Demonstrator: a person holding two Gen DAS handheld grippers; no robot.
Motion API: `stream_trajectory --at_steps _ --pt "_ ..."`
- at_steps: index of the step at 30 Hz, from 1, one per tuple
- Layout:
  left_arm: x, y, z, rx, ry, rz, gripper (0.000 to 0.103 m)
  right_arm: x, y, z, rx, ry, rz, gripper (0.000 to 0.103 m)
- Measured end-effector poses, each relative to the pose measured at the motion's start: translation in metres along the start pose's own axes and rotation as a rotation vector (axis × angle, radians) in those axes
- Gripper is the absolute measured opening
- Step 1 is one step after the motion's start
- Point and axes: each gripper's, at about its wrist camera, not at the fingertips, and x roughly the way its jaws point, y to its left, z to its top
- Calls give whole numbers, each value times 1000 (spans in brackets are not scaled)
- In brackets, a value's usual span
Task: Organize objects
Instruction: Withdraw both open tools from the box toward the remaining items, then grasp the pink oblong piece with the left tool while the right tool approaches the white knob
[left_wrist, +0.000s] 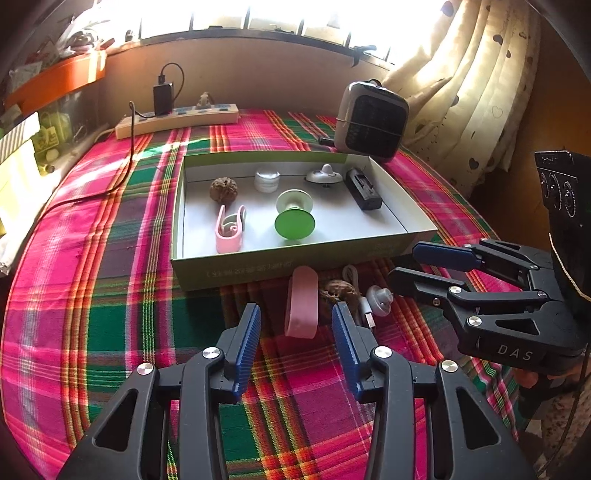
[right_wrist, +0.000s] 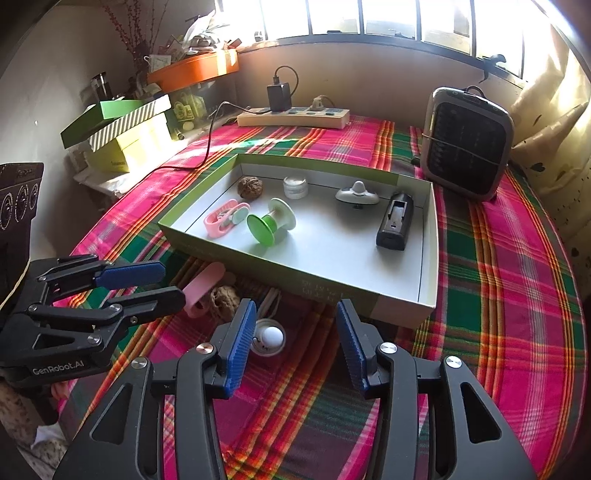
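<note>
An open green-and-white box (left_wrist: 402, 229) (right_wrist: 428, 258) sits on the plaid cloth. In it lie a walnut (left_wrist: 223, 189), a white jar (left_wrist: 266, 180), a grey spinning top (left_wrist: 324, 175), a black holder (left_wrist: 364, 188), a green spool (left_wrist: 294, 214) and a pink clip (left_wrist: 229, 230). In front of the box lie a pink clip (left_wrist: 303, 302) (right_wrist: 203, 284), a walnut (left_wrist: 338, 290) (right_wrist: 223, 299), a white cable (left_wrist: 360, 295) and a white top (left_wrist: 380, 301) (right_wrist: 269, 338). My left gripper (left_wrist: 295, 321) (right_wrist: 168, 282) is open around the pink clip. My right gripper (right_wrist: 295, 321) (left_wrist: 404, 264) is open and empty beside the white top.
A power strip (left_wrist: 177, 120) with a charger and a black cable stands at the back. A small grey heater (left_wrist: 371, 120) (right_wrist: 467, 142) stands behind the box at right. Boxes (right_wrist: 122, 136) and an orange tray (right_wrist: 192, 70) sit at the left. A curtain (left_wrist: 480, 81) hangs at right.
</note>
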Motion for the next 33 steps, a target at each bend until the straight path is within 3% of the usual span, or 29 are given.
stream_trajectory --at_steps 13,33 --pt "19 2 -1 9 52 34 39 13 5 -13 -20 42 36 47" --pt "32 4 10 37 63 64 39 25 -5 -13 -23 66 -24 47"
